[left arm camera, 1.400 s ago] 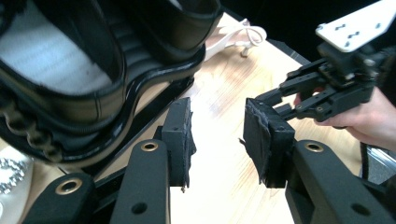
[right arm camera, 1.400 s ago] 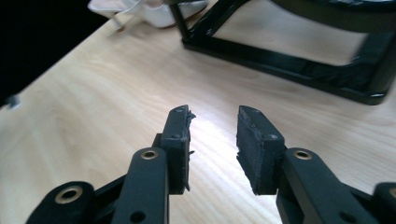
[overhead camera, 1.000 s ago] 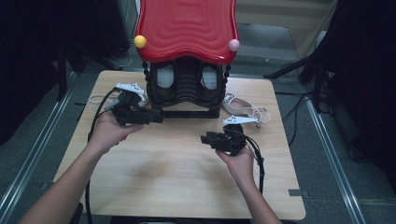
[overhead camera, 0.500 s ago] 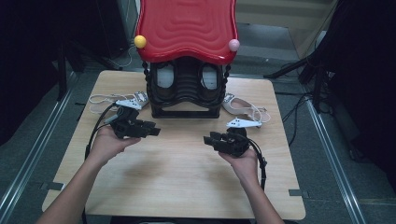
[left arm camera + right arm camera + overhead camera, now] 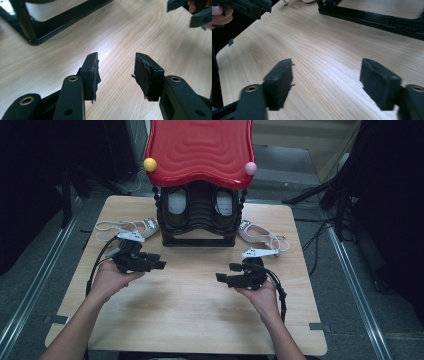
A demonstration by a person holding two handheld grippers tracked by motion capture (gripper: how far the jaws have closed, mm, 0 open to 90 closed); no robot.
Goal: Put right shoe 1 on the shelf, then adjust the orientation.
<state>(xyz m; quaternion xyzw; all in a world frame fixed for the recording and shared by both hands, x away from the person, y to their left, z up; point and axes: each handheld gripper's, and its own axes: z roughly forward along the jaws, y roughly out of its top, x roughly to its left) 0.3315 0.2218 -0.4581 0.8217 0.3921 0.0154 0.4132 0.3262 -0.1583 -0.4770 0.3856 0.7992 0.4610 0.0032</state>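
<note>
A light wooden table (image 5: 190,320) with rounded corners carries a black ribbed rack (image 5: 199,217) at its far middle, topped by a wavy red lid (image 5: 200,150) with a yellow ball (image 5: 150,164) and a pink ball (image 5: 250,168) at its front corners. Two openings in the rack's front each show something pale inside, too unclear to name. A white sandal (image 5: 137,227) lies just left of the rack and another white sandal (image 5: 260,235) just right of it. Two bare forearms come in from the near edge. The left hand (image 5: 112,277) holds the left gripper (image 5: 159,265) low over the table, pointing right; its jaws have just been opening and stand apart with only bare wood between them. The right hand (image 5: 260,295) holds the right gripper (image 5: 221,279) pointing left, jaws just opened wide, gripping nothing. The grippers face each other across bare wood near the table's middle, each near a sandal but touching neither.
</note>
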